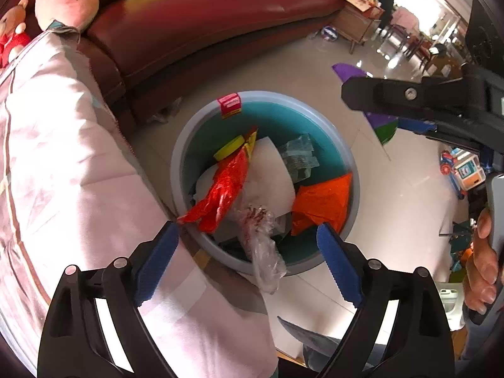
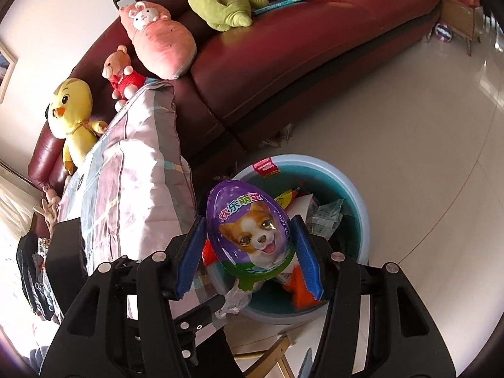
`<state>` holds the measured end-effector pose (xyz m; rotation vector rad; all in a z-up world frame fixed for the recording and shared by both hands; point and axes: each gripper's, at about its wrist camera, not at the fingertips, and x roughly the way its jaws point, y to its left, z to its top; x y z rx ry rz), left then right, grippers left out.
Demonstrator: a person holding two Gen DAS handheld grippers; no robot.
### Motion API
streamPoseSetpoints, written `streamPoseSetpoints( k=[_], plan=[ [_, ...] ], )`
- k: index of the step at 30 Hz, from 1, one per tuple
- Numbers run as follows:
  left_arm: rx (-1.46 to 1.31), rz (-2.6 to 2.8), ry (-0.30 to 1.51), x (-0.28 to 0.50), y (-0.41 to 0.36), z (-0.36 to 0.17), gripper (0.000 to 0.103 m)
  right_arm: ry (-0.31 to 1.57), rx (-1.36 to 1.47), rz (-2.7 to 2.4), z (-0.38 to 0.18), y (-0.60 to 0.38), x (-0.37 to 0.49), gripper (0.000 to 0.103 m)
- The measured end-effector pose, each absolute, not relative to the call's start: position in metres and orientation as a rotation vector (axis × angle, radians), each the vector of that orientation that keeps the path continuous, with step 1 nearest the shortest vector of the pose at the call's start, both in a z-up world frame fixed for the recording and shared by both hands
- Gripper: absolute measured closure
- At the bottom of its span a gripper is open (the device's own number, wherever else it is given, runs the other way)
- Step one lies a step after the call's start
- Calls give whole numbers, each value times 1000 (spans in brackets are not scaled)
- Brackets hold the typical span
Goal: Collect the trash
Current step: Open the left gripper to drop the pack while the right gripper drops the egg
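Observation:
A round bin point(image 1: 182, 157), teal inside with a pale rim, stands on the floor by the sofa. It holds a red wrapper point(image 1: 223, 189), white paper point(image 1: 271, 176) and an orange bag point(image 1: 324, 201). A clear plastic wrapper point(image 1: 264, 252) lies draped over the bin's near rim. My left gripper point(image 1: 247, 226) hangs over that rim, open, its blue pads clear of the wrapper on both sides. My right gripper point(image 2: 249, 220) is shut on a purple egg-shaped package with a puppy picture point(image 2: 252, 233), held above the bin point(image 2: 362, 214).
A dark red sofa point(image 2: 283, 47) with plush toys point(image 2: 157, 41) runs behind the bin. A folded pink quilt point(image 1: 63, 173) rises right beside the bin's left side. Toys point(image 1: 460, 167) lie on the shiny floor at the right, and a wooden side table point(image 1: 356, 22) stands farther back.

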<state>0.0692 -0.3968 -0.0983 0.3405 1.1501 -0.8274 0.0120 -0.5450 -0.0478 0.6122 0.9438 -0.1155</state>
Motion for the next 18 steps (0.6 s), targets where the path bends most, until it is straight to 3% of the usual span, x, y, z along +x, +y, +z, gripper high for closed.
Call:
streamPoseSetpoints(
  k=[13,16,18],
  plan=[
    [316,-791,1140,72,-381,-91,9,995,583,-127,-61,-537,27,49],
    [312,-788,1141,72,-378,-89,9,1002,584,-130,-63,-535,29,38],
    [314,-783,1143,72,-376,-89,9,1005,586,-129,-65,-534,29,38]
  ],
)
